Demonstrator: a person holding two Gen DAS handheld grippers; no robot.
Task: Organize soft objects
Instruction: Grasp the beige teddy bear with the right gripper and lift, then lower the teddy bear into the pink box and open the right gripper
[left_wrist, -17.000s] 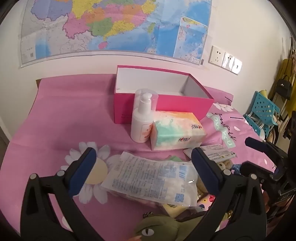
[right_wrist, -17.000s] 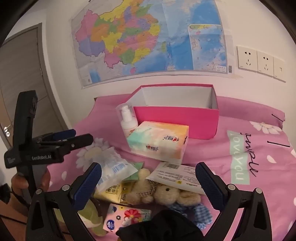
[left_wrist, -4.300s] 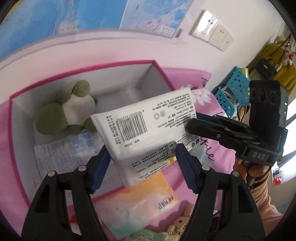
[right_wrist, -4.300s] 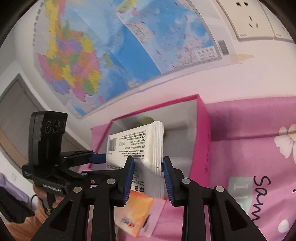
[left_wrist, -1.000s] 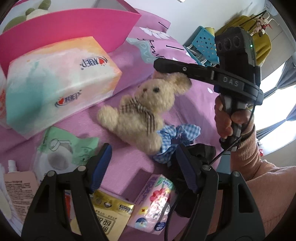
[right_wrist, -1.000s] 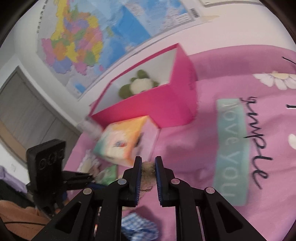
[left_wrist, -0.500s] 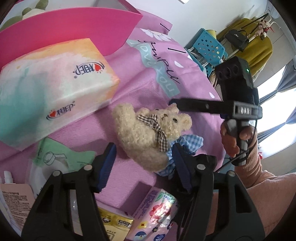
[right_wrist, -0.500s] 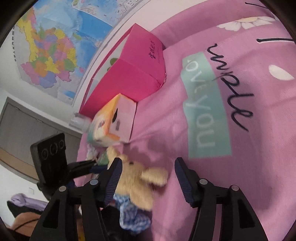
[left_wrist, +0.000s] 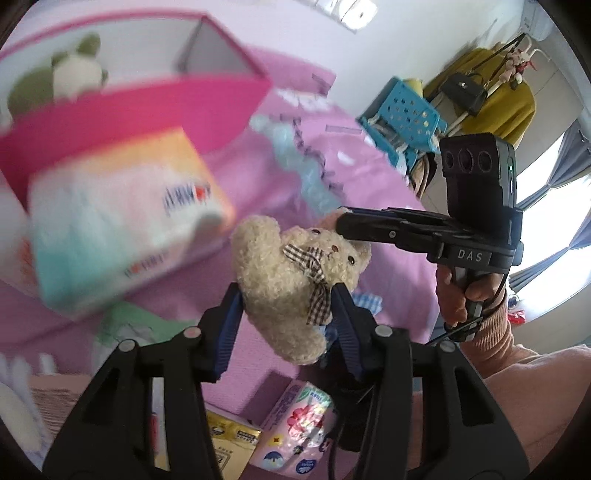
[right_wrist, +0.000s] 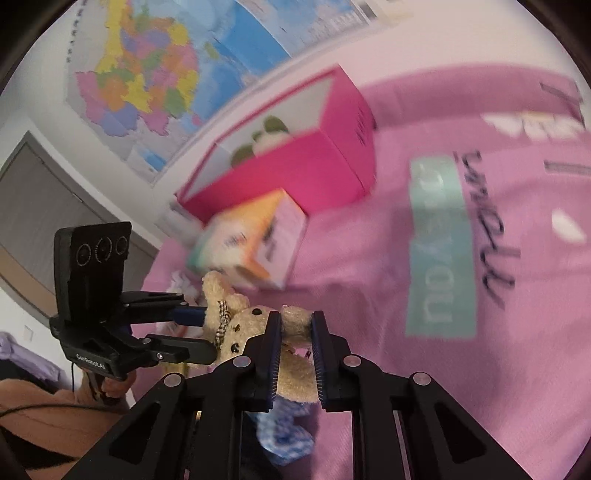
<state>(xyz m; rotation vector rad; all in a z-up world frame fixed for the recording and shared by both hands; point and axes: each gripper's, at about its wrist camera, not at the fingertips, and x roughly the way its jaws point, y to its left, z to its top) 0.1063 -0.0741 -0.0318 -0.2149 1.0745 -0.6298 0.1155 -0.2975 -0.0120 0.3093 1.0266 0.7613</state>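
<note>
The cream teddy bear (left_wrist: 295, 284), which lies on the pink bedspread (left_wrist: 369, 177) a second ago, now hangs lifted off it, gripped from two sides. The left gripper (left_wrist: 288, 299), wide open around the bear half a second ago, is closing with its blue pads pressed on the bear's body, while the right gripper (right_wrist: 294, 325), open half a second ago, is closing on the bear's ear. The white packet carried over the pink box (right_wrist: 314, 162) four seconds ago is gone from both grippers.
</note>
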